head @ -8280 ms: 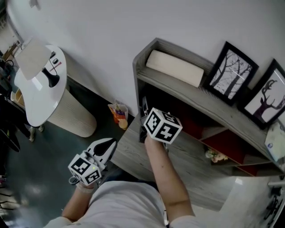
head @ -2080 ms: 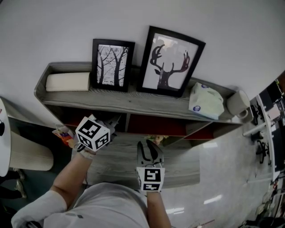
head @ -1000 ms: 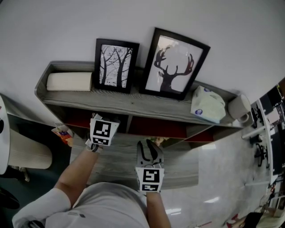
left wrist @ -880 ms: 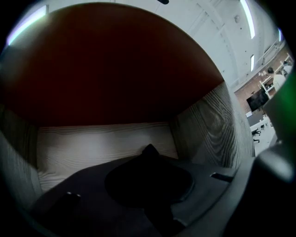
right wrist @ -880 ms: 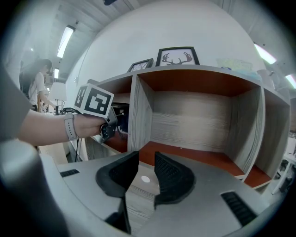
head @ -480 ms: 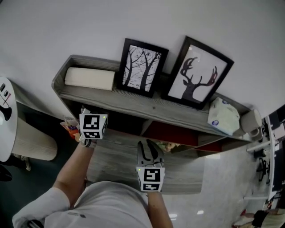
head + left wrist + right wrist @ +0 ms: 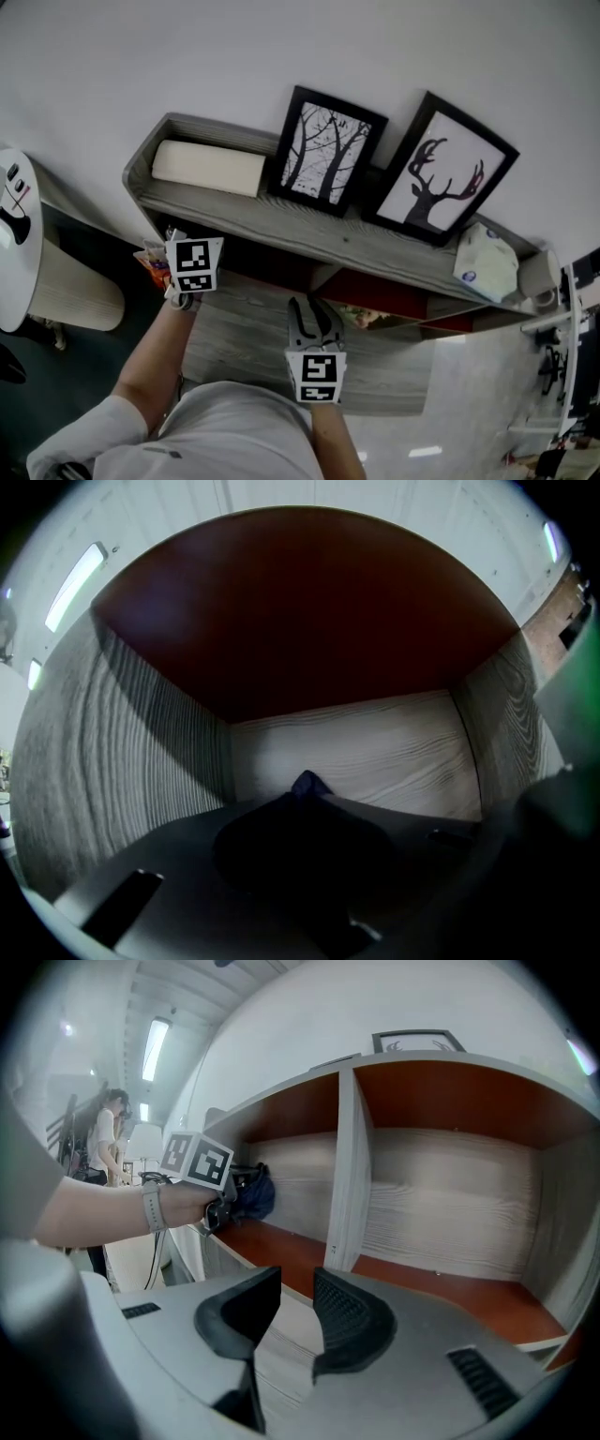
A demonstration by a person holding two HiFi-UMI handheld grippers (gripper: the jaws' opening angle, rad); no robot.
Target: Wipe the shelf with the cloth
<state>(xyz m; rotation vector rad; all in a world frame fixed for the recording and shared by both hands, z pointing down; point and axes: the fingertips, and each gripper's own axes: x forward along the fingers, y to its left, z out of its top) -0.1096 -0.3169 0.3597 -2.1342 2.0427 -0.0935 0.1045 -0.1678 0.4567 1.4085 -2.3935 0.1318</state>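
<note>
Shelf (image 7: 239, 339): seemed only partly wiped. Was busy inside the left box (image 7: 291, 1162); likely still had the right box (image 7: 450, 1204) and the top board (image 7: 281, 223) to do. Pinched the dark cloth (image 7: 300, 850) tight in the left tool (image 7: 306, 799), deep in that left box. Held the right tool (image 7: 295, 1288) out in front, jaws a little apart, nothing between. Since a second ago, had slid the cloth from near the middle wall (image 7: 345, 1166) toward the left end; had kept the right tool in much the same spot.
</note>
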